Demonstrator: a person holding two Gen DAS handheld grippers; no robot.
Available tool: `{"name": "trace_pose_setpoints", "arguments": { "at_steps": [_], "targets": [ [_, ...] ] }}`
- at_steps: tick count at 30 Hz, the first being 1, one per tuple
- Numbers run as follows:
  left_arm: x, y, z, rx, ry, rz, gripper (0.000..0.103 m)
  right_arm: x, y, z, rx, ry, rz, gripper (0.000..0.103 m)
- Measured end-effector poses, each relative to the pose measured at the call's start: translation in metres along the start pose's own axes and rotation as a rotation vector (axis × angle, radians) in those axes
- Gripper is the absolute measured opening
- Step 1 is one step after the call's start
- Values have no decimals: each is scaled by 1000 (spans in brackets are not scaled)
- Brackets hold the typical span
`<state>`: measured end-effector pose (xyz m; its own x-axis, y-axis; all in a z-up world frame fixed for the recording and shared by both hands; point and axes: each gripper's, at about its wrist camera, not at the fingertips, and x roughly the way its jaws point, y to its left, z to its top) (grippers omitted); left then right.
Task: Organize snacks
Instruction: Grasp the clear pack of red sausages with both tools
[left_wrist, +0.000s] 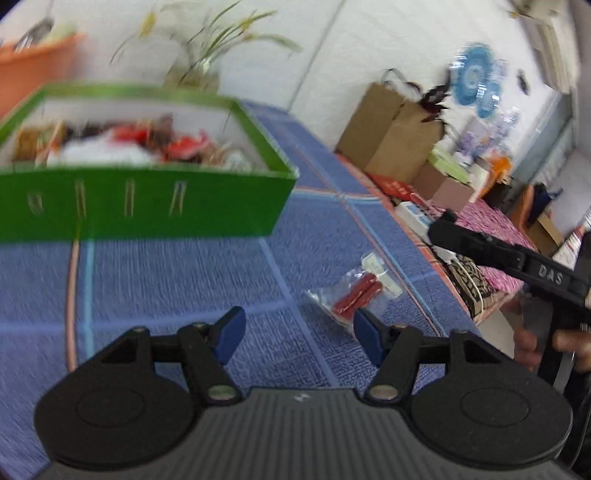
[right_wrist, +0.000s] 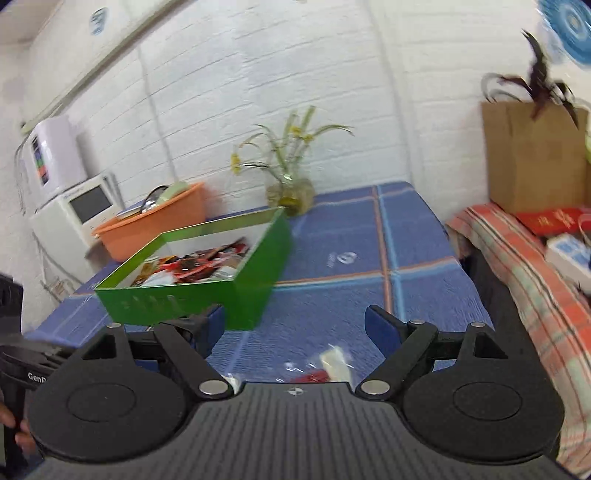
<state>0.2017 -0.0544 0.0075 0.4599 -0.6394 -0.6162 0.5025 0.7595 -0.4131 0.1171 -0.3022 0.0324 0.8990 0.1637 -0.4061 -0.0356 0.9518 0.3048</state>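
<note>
Green box: open-topped, white-lined, on the blue checked surface; landmark for all entries below. Already holds a heap of mixed snack packets, details blurred

Clear packet of red sausage sticks: the one snack outside the green box; lies flat on the surface, well apart from the box's near corner, on the side toward the cluttered side bench. White label at one end

Left gripper: blue pads spread moderately wide, nothing between them; sits nearer the camera than the box, with the packet just beyond its one pad, not touching

Right gripper: jaws wide, empty; the packet shows low between them, partly hidden under the gripper body, green box ahead and to one side

Orange basin: behind the green box, against the wall

Glass vase with grass stems: beyond the box's far corner

Step in hand, judged: approach to the last loose snack. Next move calls for one gripper to lower over the packet, close on the thin crinkly film without sliding it, then carry it over the box rim and release
</note>
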Motion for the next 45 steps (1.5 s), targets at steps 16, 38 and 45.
{"name": "trace_pose_setpoints", "arguments": {
  "at_steps": [16, 38, 45],
  "targets": [
    [34, -32, -8, 90, -25, -3, 23, 38, -42, -39, 271, 151, 87, 24],
    [-49, 28, -19, 88, -155, 152, 7, 42, 63, -42, -2, 155, 206, 9],
    [-72, 53, -21, 72, -194, 212, 7, 63, 102, -45, -91, 187, 226, 8]
  ]
}}
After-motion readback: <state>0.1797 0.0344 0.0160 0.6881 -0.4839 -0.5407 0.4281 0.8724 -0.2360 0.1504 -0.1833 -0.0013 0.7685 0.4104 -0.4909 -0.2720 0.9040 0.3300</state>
